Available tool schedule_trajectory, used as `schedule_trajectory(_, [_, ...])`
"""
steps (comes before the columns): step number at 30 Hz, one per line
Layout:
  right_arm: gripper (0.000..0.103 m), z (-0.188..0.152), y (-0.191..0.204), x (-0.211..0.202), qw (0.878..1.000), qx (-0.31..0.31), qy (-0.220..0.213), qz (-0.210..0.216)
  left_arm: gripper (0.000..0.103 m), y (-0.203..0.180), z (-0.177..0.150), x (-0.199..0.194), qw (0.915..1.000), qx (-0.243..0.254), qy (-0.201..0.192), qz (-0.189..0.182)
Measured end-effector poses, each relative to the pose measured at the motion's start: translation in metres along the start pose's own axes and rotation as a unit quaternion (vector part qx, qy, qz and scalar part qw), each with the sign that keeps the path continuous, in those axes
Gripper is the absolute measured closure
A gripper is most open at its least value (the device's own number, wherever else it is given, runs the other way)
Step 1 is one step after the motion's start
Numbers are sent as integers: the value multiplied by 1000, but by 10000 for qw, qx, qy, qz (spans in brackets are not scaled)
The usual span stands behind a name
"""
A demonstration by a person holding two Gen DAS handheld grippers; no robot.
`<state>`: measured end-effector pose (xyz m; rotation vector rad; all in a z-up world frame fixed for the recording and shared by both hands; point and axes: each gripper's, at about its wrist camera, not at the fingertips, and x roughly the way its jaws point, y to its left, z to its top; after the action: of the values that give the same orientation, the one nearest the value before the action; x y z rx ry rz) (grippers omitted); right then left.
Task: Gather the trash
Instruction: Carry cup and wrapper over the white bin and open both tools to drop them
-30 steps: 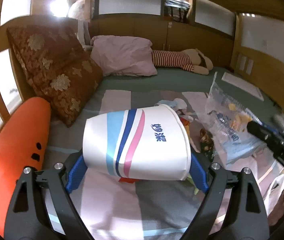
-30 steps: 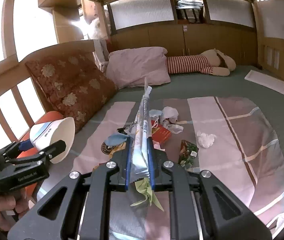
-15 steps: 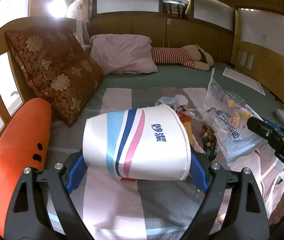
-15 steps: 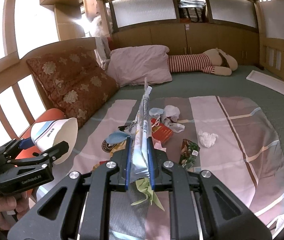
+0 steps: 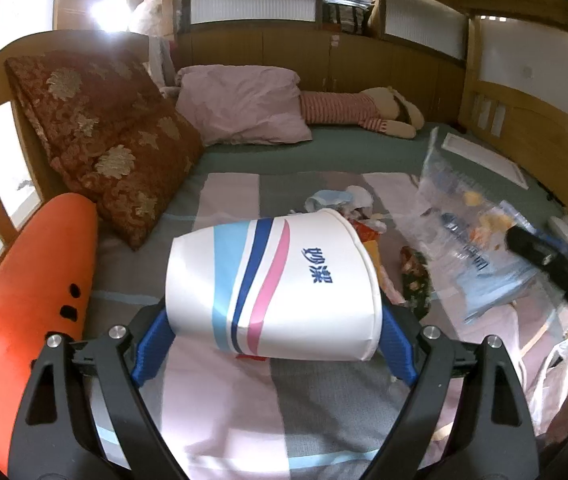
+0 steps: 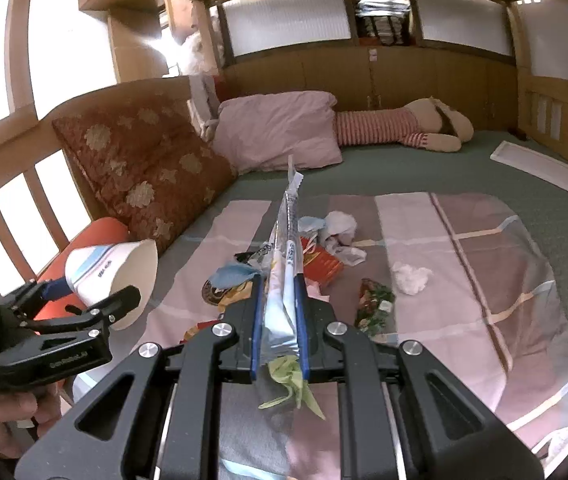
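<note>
Above the littered bed [image 6: 464, 280], the left gripper [image 5: 271, 340] is clamping a paper cup [image 5: 271, 284] sideways while the right gripper [image 6: 279, 316] is pinching a clear plastic bag [image 6: 284, 248], so stuffing it into the cup's mouth probably comes next.

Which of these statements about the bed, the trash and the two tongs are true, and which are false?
1. The left tongs hold a white paper cup lying on its side. True.
2. The right tongs are open and hold nothing. False: they are shut on a clear plastic bag.
3. A crumpled white tissue lies on the patchwork blanket. True.
4. The striped plush toy lies on the trash pile. False: it lies at the far end, beside the pink pillow.
</note>
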<state>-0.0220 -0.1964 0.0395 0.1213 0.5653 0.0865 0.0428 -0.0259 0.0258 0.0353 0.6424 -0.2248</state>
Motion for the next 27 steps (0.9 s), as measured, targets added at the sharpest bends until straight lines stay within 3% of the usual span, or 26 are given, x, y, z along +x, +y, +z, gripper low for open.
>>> schedule_trajectory(4, [88,-14,-37,-74,9991,267,-326,-94,16,-22,-4,-6,9980,221,-59,-594])
schedule_trajectory(8, [88,-52,-92,-158,9967,367,-206,-699,16,-86,-20,-29,9826,797,85,-1679])
schedule_trajectory(10, [88,-73,-122,-196,9926,520,-50,-1097,16,-130,-28,-52,9689,1217,67,-2154])
schedule_trajectory(11, [88,-84,-134,-213,9896,589,35,-1312,16,-163,-36,-69,9553,1448,142,-2572])
schedule_trajectory(13, [88,-104,-156,-244,9824,714,185,-1716,16,-201,-45,-85,9363,1596,409,-3103])
schedule_trajectory(14, [88,-113,-165,-257,9791,796,248,-1855,16,-235,-55,-95,9207,1700,692,-3445])
schedule_trajectory(17, [87,-138,-191,-278,9701,1020,506,-2143,16,-299,-80,-105,8944,1847,1234,-3883])
schedule_trajectory(19, [85,-144,-209,-276,9655,1214,750,-2179,15,-326,-95,-101,8847,1913,1585,-3944])
schedule_trajectory(20, [80,-145,-215,-273,9638,1305,871,-2155,7,-341,-106,-93,8727,1904,1990,-4032])
schedule_trajectory(22, [48,-142,-218,-273,9630,1388,808,-2163,4,-346,-111,-81,8613,1796,2383,-4113])
schedule_trajectory(23, [41,-140,-217,-277,9618,1362,673,-2279,3,-338,-108,-75,8574,1562,2540,-4194])
schedule_trajectory(24, [26,-138,-216,-282,9627,1348,522,-2289,3,-329,-103,-72,8578,1387,2566,-4232])
schedule_trajectory(25, [18,-136,-214,-285,9633,1361,377,-2283,3,-315,-94,-70,8601,1194,2546,-4256])
schedule_trajectory(27, [17,-127,-206,-284,9648,1410,189,-2212,3,-286,-75,-69,8706,958,2394,-4191])
